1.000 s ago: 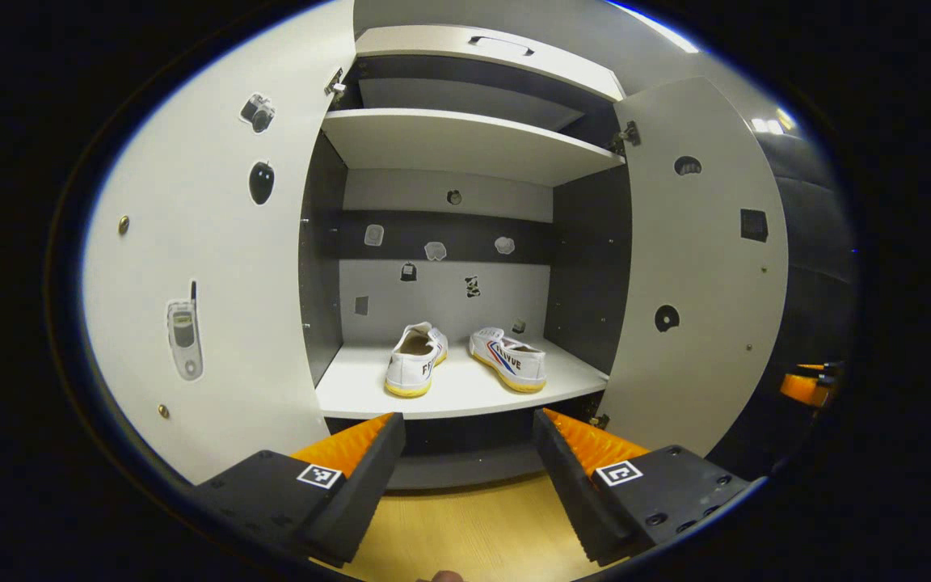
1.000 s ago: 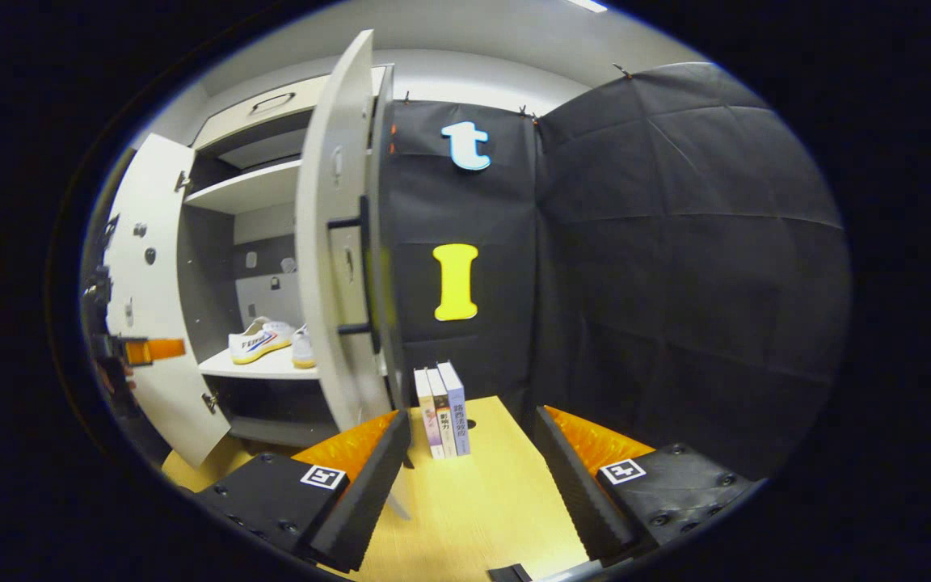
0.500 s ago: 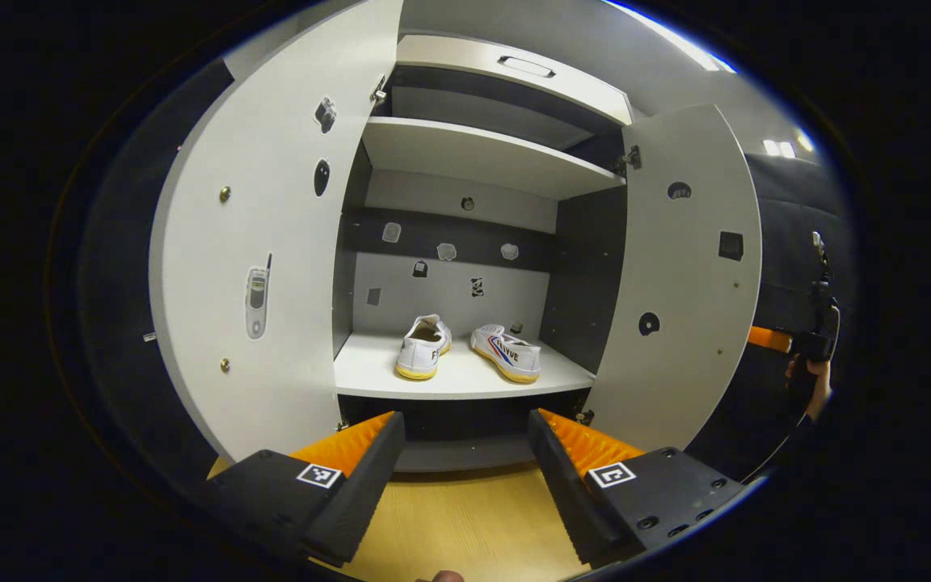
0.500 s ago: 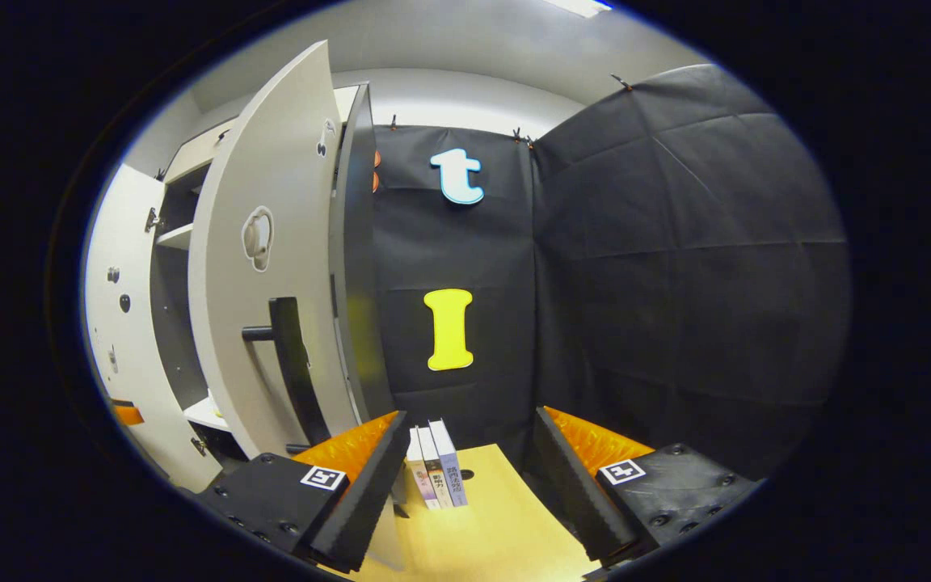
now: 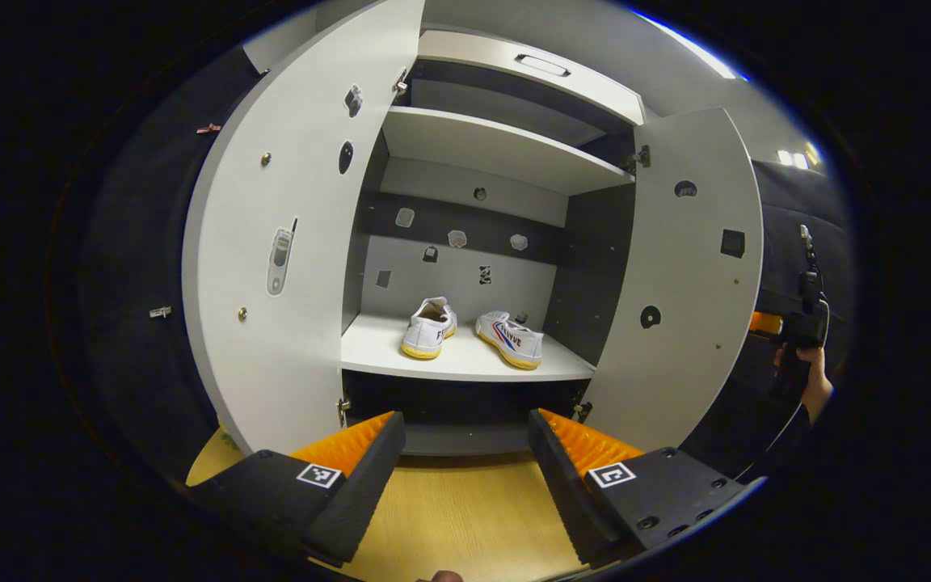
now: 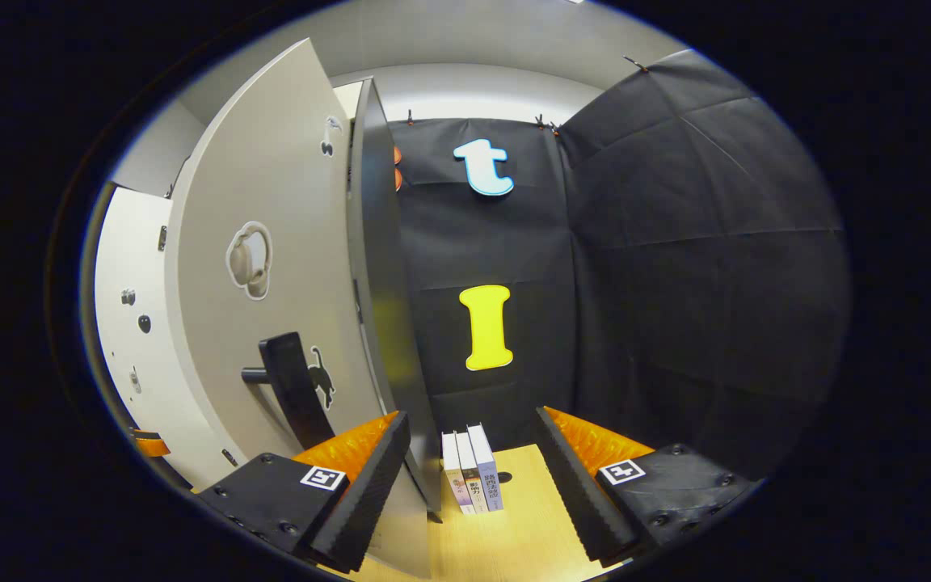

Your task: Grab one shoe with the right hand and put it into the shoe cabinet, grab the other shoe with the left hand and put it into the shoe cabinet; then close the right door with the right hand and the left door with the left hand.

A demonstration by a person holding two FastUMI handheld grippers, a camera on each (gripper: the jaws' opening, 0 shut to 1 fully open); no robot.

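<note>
Two white shoes, one on the left and one on the right, sit side by side on the lower shelf of the open shoe cabinet in the left gripper view. My left gripper hangs open and holds nothing, low in front of the cabinet, between the left door and the right door. In the right gripper view my right gripper is open too, just outside the right door, with its left finger close to the dark handle. A hand holds the right gripper beyond the right door.
Three books stand upright on the wooden floor against the black cloth wall behind the right door. An upper shelf and a drawer top the cabinet. Stickers dot the doors and back panel.
My left gripper has drawn back from the cabinet, so both doors show more fully. My right gripper has swung around to the outer face of the right door, close to its handle.
</note>
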